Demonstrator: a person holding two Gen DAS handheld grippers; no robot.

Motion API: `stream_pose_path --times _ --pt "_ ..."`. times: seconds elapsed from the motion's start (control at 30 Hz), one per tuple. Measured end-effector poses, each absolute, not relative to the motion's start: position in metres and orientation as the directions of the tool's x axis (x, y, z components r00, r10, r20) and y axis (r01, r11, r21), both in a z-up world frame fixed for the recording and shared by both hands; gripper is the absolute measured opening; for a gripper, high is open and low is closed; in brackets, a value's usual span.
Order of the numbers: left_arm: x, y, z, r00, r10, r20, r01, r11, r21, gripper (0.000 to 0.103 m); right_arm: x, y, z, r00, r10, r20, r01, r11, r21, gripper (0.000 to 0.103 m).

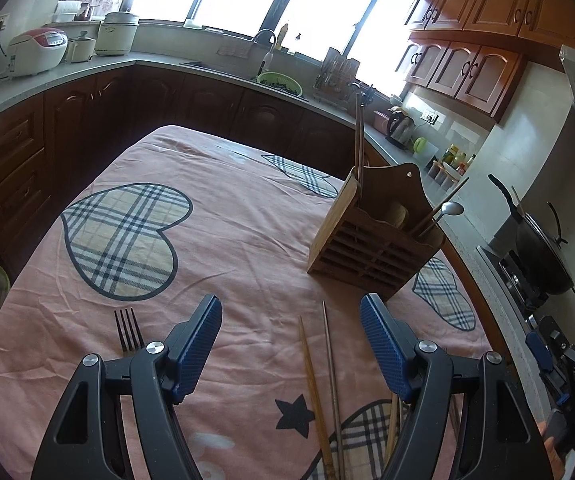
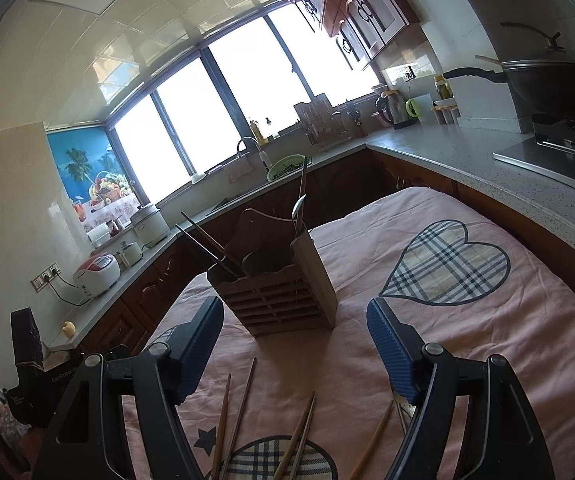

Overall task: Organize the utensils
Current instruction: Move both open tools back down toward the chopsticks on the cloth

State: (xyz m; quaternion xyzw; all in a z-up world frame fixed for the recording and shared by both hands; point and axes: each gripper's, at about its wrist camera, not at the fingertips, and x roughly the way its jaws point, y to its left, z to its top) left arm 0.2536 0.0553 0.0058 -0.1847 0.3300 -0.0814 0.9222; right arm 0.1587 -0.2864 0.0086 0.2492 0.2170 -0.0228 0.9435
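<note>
Both grippers empty, fingers spread wide apart, hovering low over the pink cloth [image 1: 247, 240]. Wooden holder [image 1: 371, 248] stands upright at about 1 o'clock from the left gripper [image 1: 290, 320]; in the right view the same holder sits dead ahead at 12 o'clock of the right gripper [image 2: 294, 322]. It already carries some pieces: dark chopsticks in one end slot, a spoon [image 1: 449, 209] and a stick in the other. Loose on the cloth: a fork [image 1: 128, 330] at 9 o'clock of the left gripper, just outside its left finger, and a wooden chopstick [image 1: 315, 396] lying beside a grey metal one [image 1: 332, 380], both pointing toward 12 between the left fingers. Judged step: picking up the next loose utensil for the holder. To do it well, lower over one chopstick at mid-length, fingers straddling it crosswise, close firmly since thin round sticks roll on wrinkled cloth; take one at a time, as the pair lie close. Then tip it upright and drop it into a slot that has room. View differences: only the left camera shows the fork, and the right gripper's body at 4 o'clock by the counter edge. Only the right camera shows further loose chopsticks [image 2: 299, 436] fanned at 6 o'clock, and the holder's slatted front face-on.
</note>
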Motion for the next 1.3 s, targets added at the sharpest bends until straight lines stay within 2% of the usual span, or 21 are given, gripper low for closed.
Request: stream_pose_path --times 0.6,1.17,1.23,1.3 --pt "0.239 0.049 0.001 0.740 -0.264 -0.619 0.024 0.930 -0.367 0.071 0.138 -0.270 -0.012 0.869 0.093 -0.486 0.149 0.887 0.437 0.076" --pt "0.273 0.026 -0.016 0.670 -0.242 -0.702 0.021 0.951 -0.307 0.070 0.154 -0.266 -0.039 0.802 0.124 -0.584 0.162 0.897 0.412 0.075" --pt "0.277 0.022 -0.019 0.662 -0.239 -0.710 0.022 0.954 -0.300 0.070 0.156 -0.266 -0.042 0.793 0.122 -0.597 0.165 0.901 0.402 0.073" --pt "0.282 0.019 -0.022 0.653 -0.233 -0.720 0.022 0.957 -0.290 0.070 0.159 -0.266 -0.046 0.781 0.124 -0.613 0.168 0.902 0.397 0.066"
